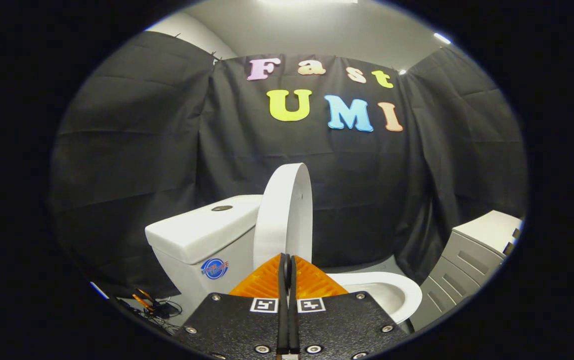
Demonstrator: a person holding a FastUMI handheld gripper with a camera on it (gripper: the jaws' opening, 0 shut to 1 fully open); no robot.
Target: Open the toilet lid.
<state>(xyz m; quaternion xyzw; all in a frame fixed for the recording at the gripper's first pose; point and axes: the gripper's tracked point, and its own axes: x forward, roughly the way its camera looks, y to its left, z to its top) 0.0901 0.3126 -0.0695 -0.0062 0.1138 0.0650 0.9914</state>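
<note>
Toilet lid (287, 210): white, standing near upright on its hinge, seen edge-on, its top leaning toward the cistern (206, 232). Whether it touches the cistern cannot be told from here. By the look of it the lid is already raised; little travel seems left.

Tongs (287, 265): drawn narrow, the two fingers lying together with only a thin slit between them. The tips sit just at the lower front edge of the lid, in line with it. Whether that edge is pinched in the slit or the tips merely rest against it, I cannot tell.

Toilet bowl (402, 295): open white rim on the far side of the lid from the cistern, below it.

Handling, as judgement: the lid looks like moulded rigid plastic, light for its size, stiff enough not to flex under a push. Surface glossy and smooth, so likely slippery; a pinch on the flat face would slide. Best hold is the thin free rim, opposite the hinge, gripped across its thickness, or simply a push on the rim. Near upright it may balance poorly and could drop back onto the bowl if let go short of the cistern.

Cabinet with grey drawers (472, 260): beyond the bowl, well apart from the lid. Cables (154, 310) on the floor by the cistern's base.
</note>
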